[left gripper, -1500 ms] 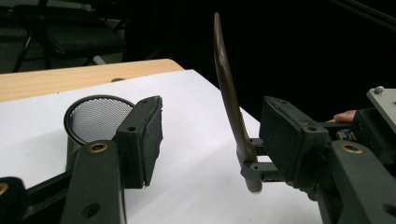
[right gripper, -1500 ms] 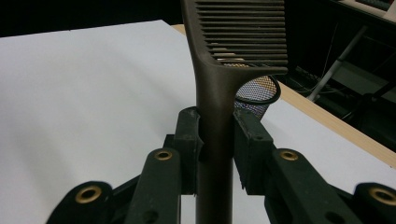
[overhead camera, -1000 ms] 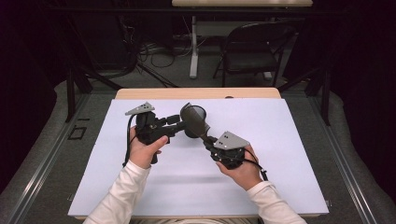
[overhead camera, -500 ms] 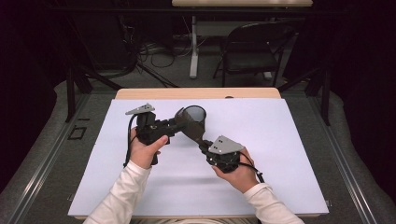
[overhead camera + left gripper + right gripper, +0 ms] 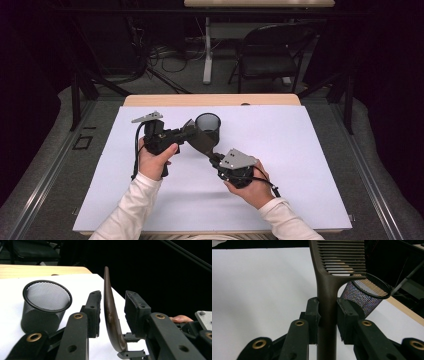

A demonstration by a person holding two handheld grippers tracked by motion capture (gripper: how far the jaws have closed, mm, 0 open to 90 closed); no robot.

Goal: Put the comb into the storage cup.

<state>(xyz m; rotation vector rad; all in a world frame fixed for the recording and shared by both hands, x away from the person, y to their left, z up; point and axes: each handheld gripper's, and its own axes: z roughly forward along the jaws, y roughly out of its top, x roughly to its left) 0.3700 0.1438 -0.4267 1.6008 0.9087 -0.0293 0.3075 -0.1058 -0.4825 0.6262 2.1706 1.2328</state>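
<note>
A brown comb (image 5: pixel 201 140) hangs over the white table cover, and my right gripper (image 5: pixel 214 158) is shut on its handle (image 5: pixel 326 322). Its teeth (image 5: pixel 342 257) point away toward the black mesh cup (image 5: pixel 208 128), which stands upright just behind it. My left gripper (image 5: pixel 191 133) reaches in from the left. In the left gripper view the comb (image 5: pixel 110 315) stands edge-on between the two pads (image 5: pixel 93 312), with a gap on each side, so my left gripper (image 5: pixel 112 301) is open. The mesh cup (image 5: pixel 45 305) sits to its left.
A white sheet (image 5: pixel 300 165) covers most of the wooden table (image 5: pixel 210 100). Beyond the table's far edge stand a black folding chair (image 5: pixel 272 50) and a table leg with cables on the floor. Dark floor lies on both sides.
My right gripper has drawn a little toward the person with the comb. The left hand has stayed nearly where it was, beside the cup.
</note>
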